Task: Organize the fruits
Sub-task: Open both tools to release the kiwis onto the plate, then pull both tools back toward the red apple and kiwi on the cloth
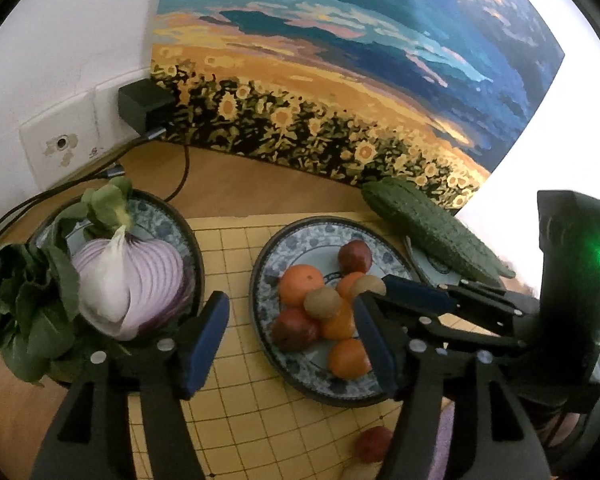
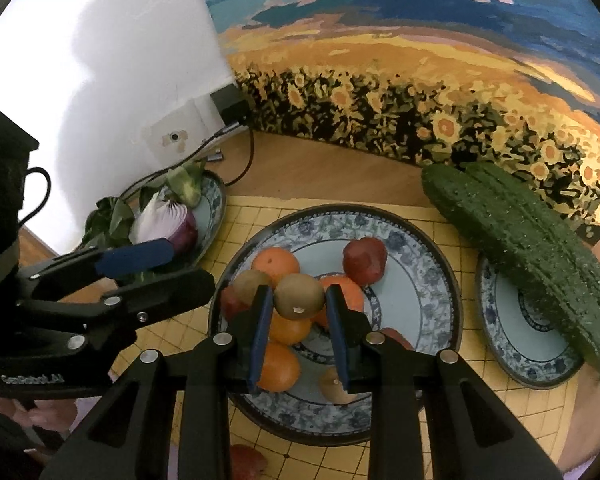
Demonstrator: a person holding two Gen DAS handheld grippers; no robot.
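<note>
Item: my right gripper (image 2: 298,312), nearest the lens, jaws pinching a kiwi (image 2: 299,295) between the blue pads, held over the middle plate (image 2: 420,240).

Item: my left gripper (image 1: 288,332), jaws spread, nothing between them; it hangs over the yellow grid mat (image 1: 236,408), between two plates.

Item: middle plate, blue-patterned, heaped with oranges (image 2: 277,264), another kiwi (image 2: 252,285) and dark red fruits (image 2: 365,260). This is where the fruit collects.

Item: left plate (image 1: 160,216), with a cut purple onion (image 1: 140,280) and leafy greens (image 1: 32,304).

Item: right plate (image 2: 500,340), with two cucumbers (image 2: 532,248) leaning across it.

Item: one red fruit (image 1: 374,442) loose on the mat, near edge, not yet sorted.

Risk, by my judgement: the heap is already stacked. A kiwi let go on top of the round oranges may roll off the plate or knock a neighbour loose. My grip sits near the pad tips, so a tilt could let it slip early.
</note>
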